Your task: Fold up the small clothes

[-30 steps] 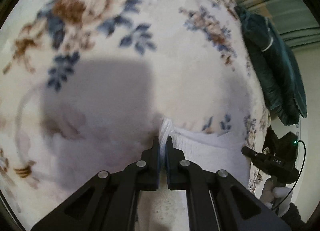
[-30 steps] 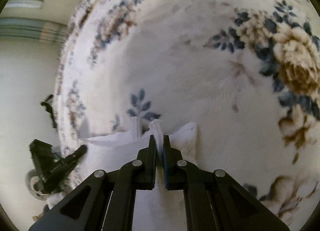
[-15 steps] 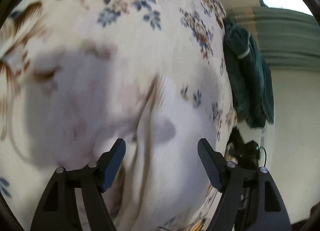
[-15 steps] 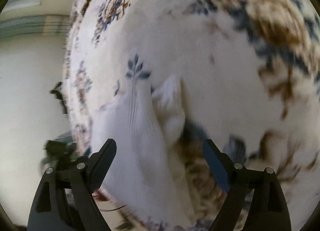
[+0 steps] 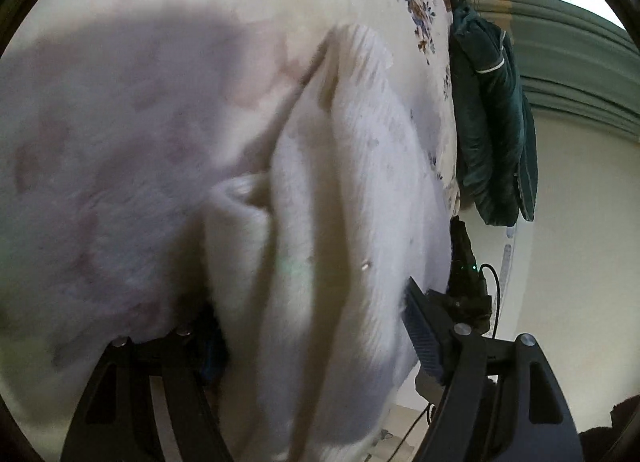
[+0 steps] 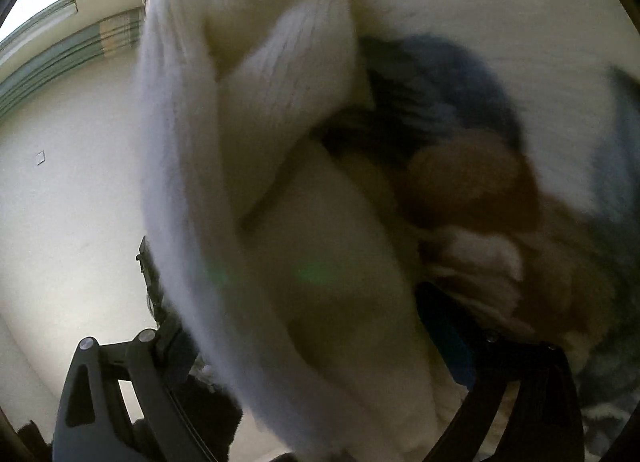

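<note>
A white ribbed garment [image 5: 340,222] lies bunched in long folds on a cream floral blanket [image 5: 120,142]. My left gripper [image 5: 312,314] is low over its near end, jaws wide apart. The cloth lies between them and covers the left fingertip, while the right pad [image 5: 422,334] stands clear of it. In the right wrist view the same garment [image 6: 280,222] fills the middle, blurred. My right gripper [image 6: 304,314] straddles it, its jaws opening and the pads not pressing on the cloth. The blanket's blue and brown flower [image 6: 472,182] shows just to the right.
A dark green jacket [image 5: 492,114] hangs off the blanket's far right edge. Part of the other gripper's body [image 5: 464,274], with a green light and cable, shows beside it. Beyond are a pale wall [image 6: 60,182] and green curtains [image 5: 580,42].
Both grippers, shut on the garment's edge a second ago, have opened and let it go. Both have dropped and come close in over the cloth, which now lies bunched between their fingers.
</note>
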The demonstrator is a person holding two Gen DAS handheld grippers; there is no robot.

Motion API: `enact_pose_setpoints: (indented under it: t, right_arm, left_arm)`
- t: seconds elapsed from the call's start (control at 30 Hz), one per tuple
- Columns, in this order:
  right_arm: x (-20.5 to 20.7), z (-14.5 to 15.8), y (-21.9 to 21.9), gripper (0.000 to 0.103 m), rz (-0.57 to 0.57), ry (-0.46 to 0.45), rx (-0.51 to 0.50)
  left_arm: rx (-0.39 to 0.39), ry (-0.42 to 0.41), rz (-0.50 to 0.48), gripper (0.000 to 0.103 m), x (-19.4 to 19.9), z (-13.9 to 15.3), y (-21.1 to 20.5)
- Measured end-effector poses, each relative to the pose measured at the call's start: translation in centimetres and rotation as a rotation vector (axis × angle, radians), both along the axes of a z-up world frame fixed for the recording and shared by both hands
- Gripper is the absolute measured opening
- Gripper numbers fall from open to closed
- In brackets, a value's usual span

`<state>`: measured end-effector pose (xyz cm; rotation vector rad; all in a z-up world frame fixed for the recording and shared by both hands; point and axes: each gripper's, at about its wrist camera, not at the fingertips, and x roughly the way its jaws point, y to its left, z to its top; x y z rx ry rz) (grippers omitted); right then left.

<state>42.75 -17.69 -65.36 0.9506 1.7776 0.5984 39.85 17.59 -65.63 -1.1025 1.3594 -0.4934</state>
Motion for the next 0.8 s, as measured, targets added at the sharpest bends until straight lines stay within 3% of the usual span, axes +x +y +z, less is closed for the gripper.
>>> enact_pose_setpoints:
  t: [0.03,0.1,0.13,0.17,0.23,0.27,0.43,0.57,0.8]
  right_arm:
    - [0.2,-0.1,0.3,0.1,0.0,0.007,0.007]
    - [0.4,-0.1,1.0,0.1,0.003,0.003,0.031]
    - [0.5,0.0,1.4,0.099,0.004,-0.007,0.023]
    - [0.5,0.1,1.7,0.089,0.006,-0.018,0.022]
    - [0.3,0.5,2.1,0.056,0.011,-0.046,-0.024]
    - [0.1,0.8,2.1,0.052,-0.004,-0.055,-0.021]
    - [0.1,4.5,2.3,0.047,-0.052,-0.141,-0.025]
    - [2.4,8.1,2.3,0.046,-0.079,-0.192,-0.016]
    - [12.8,14.0,3.3,0.046,-0.099,-0.294,-0.041]
  left_arm:
    - [0.005,-0.02,-0.003,0.071,0.1,0.4,-0.3]
    - [0.018,-0.046,-0.001,0.04,0.2,1.1,-0.6]
    - [0.02,-0.057,0.007,0.04,0.3,1.6,-0.7]
    - [0.022,-0.065,0.011,0.038,0.4,1.9,-0.8]
    - [0.048,-0.097,0.009,0.035,0.6,3.2,-0.8]
    - [0.055,-0.106,0.002,0.035,0.8,3.5,-0.9]
    - [0.076,-0.17,-0.023,0.034,2.9,7.1,-0.9]
    - [0.077,-0.216,-0.025,0.034,6.7,10.0,-0.8]
    - [0.088,-0.313,-0.027,0.035,19.8,13.8,-0.6]
